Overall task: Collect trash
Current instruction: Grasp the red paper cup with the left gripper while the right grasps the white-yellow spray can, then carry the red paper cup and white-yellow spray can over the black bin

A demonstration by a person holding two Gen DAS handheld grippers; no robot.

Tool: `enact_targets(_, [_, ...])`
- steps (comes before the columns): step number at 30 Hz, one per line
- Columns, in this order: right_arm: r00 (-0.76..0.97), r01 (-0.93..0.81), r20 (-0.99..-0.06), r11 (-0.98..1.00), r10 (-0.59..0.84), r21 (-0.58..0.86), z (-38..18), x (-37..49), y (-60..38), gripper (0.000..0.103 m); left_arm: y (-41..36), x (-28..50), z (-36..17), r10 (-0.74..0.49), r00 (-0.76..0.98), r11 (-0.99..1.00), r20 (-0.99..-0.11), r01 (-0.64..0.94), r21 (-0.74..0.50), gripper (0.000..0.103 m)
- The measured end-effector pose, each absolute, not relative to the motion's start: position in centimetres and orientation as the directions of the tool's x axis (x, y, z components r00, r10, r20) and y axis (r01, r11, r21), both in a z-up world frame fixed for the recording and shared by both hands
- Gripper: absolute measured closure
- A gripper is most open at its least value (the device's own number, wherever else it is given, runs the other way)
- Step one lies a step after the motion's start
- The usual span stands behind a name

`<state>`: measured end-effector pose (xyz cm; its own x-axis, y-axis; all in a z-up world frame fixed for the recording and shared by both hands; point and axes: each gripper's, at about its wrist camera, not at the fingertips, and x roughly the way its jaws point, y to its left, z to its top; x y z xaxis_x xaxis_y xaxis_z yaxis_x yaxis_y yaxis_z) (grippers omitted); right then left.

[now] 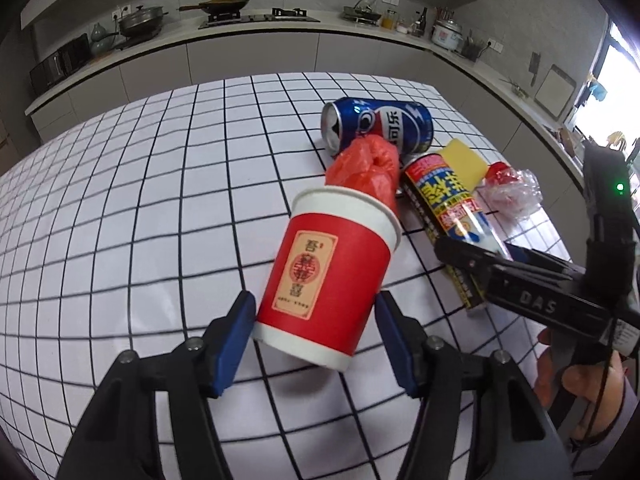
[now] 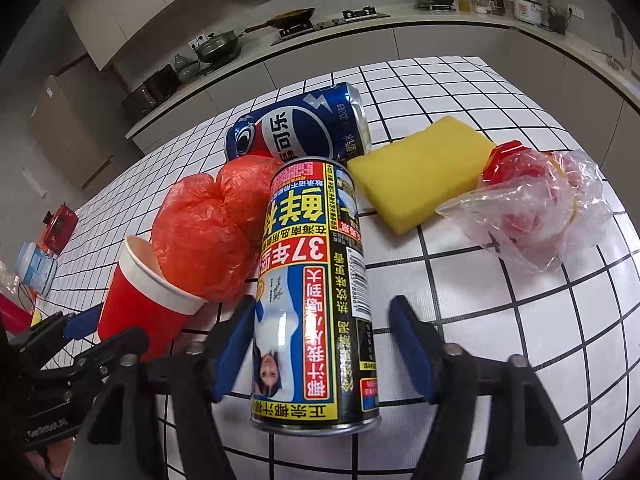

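The left gripper (image 1: 316, 340) straddled the base of a red paper cup (image 1: 326, 276) that lay tilted on the white gridded tabletop (image 1: 120, 200). Its blue pads sat at either side of the cup, seemingly just touching, though whether they actually pressed on it could not be told.

An orange plastic bag (image 1: 366, 168), bunched up, bulged from the cup's mouth.

The right gripper (image 2: 320, 344) stood astride a tall yellow-and-black drink can (image 2: 316, 300) lying on its side. The left pad was against the can, while the right pad stood clear of it with a strip of tabletop showing between, so the jaws were apart and not clamped.

Only the right wrist view showed that gap; in the left wrist view the same gripper appeared side-on as a dark bar across the can, with the person's hand (image 1: 576, 392) behind it.

Beyond lay a blue cola can (image 2: 300, 128) on its side, a yellow sponge (image 2: 420, 168) just beside it, and a crumpled clear wrapper (image 2: 532, 216) with something red inside (contents unclear).

The left view alone took in the wide bare stretch of table.
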<state>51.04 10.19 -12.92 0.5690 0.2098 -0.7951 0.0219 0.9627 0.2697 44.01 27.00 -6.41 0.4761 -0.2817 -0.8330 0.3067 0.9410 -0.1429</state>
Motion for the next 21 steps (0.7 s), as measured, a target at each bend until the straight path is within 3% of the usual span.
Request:
enact_targets(5, [0.561, 0.008, -0.800, 0.965, 0.213, 0.263, -12.9, 50.5, 9.8, 0.039, 27.3, 42.4, -5.8, -0.302, 0.456, 0.943, -0.837, 0.272, -0.192, 0.038])
enact_targets(8, [0.562, 0.012, -0.797, 0.961, 0.223, 0.277, -12.9, 50.4, 9.3, 0.038, 26.2, 43.1, -5.7, -0.260, 0.478, 0.951, -0.839, 0.275, -0.138, 0.026])
enact_targets(11, [0.558, 0.012, -0.799, 0.961, 0.225, 0.278, -13.0, 50.8, 9.4, 0.038, 25.4, 44.3, -6.5, -0.237, 0.475, 0.951, -0.847, 0.291, -0.103, 0.026])
enact_targets(14, [0.555, 0.006, -0.801, 0.961, 0.226, 0.275, -13.0, 51.3, 9.6, 0.038, 25.6, 44.4, -7.0, -0.269, 0.460, 0.945, -0.846, 0.295, -0.140, 0.036])
enact_targets(16, [0.553, 0.000, -0.801, 0.962, 0.227, 0.272, -13.0, 51.3, 9.7, 0.038, 25.6, 44.1, -7.0, -0.275, 0.466, 0.944, -0.841, 0.295, -0.145, 0.038])
enact_targets(18, [0.552, -0.011, -0.798, 0.958, 0.244, 0.285, -13.0, 51.3, 9.7, 0.047, 25.6, 43.7, -6.9, -0.272, 0.477, 0.946, -0.836, 0.291, -0.142, 0.040])
enact_targets(21, [0.552, -0.021, -0.791, 0.953, 0.265, 0.304, -13.0, 51.0, 9.5, 0.048, 26.1, 43.1, -6.6, -0.287, 0.488, 0.946, -0.824, 0.279, -0.164, 0.043])
